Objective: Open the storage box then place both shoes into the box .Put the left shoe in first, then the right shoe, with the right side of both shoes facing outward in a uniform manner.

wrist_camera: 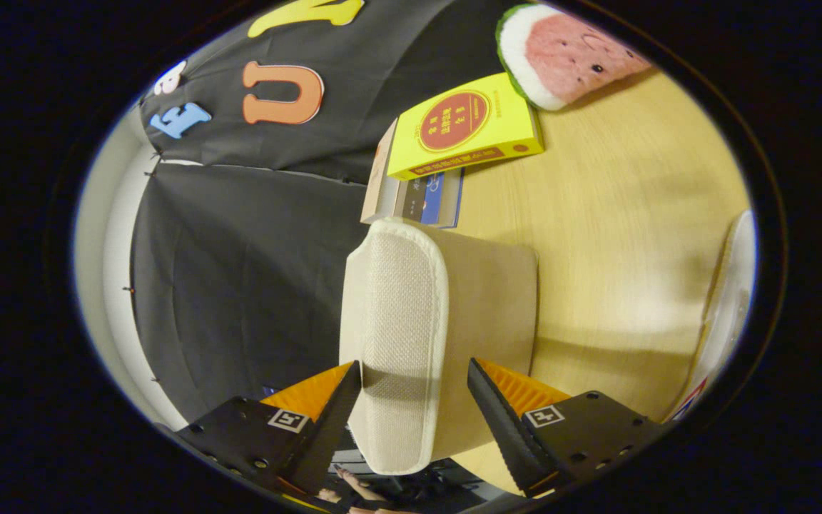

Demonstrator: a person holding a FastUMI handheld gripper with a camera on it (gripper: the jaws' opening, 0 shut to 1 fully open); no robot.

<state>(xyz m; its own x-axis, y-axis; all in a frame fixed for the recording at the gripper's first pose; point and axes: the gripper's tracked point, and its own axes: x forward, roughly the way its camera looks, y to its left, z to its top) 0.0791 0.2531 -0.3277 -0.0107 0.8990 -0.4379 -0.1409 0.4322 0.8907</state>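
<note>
A beige fabric shoe with a mesh upper sits between my gripper's fingers and reaches well beyond them. Both fingers press on its sides, so the gripper is shut on it. The view is rolled, so the wooden table stands upright beside the shoe. The shoe casts a shadow on the tabletop. I cannot tell whether it is the left or the right shoe. A white curved object, only partly seen, lies past the table's bare stretch on the side of one finger.
Beyond the shoe lies a stack of books with a yellow book on top. A watermelon-shaped plush rests behind them. The black cloth wall runs along the table's edge. A person's hand shows under the shoe.
</note>
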